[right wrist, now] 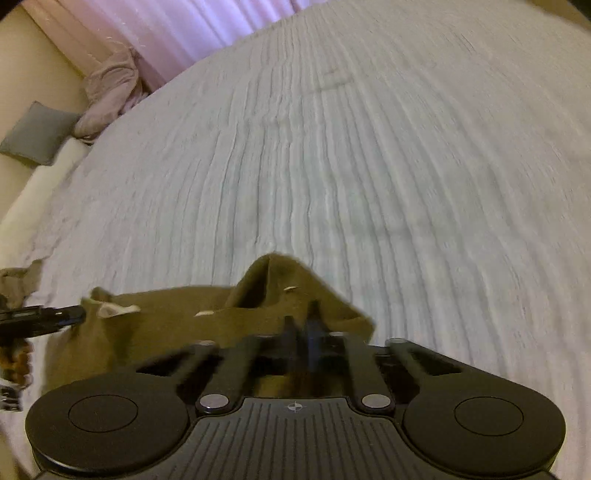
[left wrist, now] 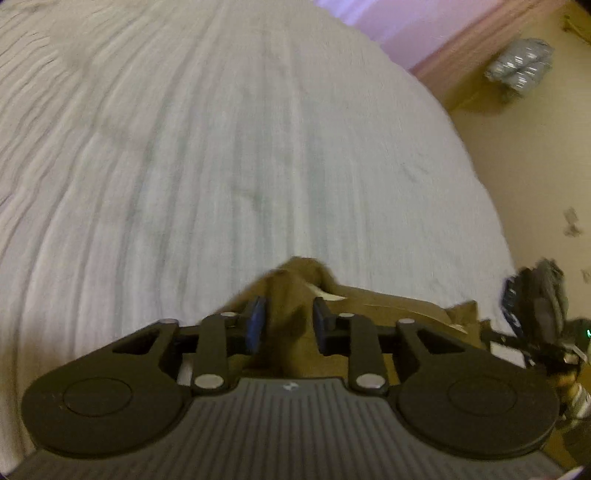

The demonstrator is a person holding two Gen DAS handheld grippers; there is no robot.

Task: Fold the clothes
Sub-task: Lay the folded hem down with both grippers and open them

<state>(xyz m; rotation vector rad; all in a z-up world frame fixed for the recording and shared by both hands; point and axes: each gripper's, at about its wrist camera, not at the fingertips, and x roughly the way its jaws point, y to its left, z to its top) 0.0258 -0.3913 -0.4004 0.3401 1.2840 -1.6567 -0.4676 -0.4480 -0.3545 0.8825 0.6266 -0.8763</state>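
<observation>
We hold the olive garment [right wrist: 155, 317] over the bed [right wrist: 332, 147], its top edge stretched sideways between us; left tongs [left wrist: 288, 321] and right tongs [right wrist: 303, 332] each pinch it.

garment [right wrist: 155, 332]: olive-brown | bedspread [right wrist: 369, 166]: white, ribbed | cushion [right wrist: 35, 133]: grey

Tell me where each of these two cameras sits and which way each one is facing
Left wrist view: on the left gripper, looking forward and down over the white bedspread; its jaws have olive garment between them, with a gap; the right gripper shows at the right edge.
Right wrist view: on the right gripper, facing across the bedspread toward the curtain; jaws closed on the garment; the left gripper enters from the left.
Shared: garment, bedspread, both grippers.
</observation>
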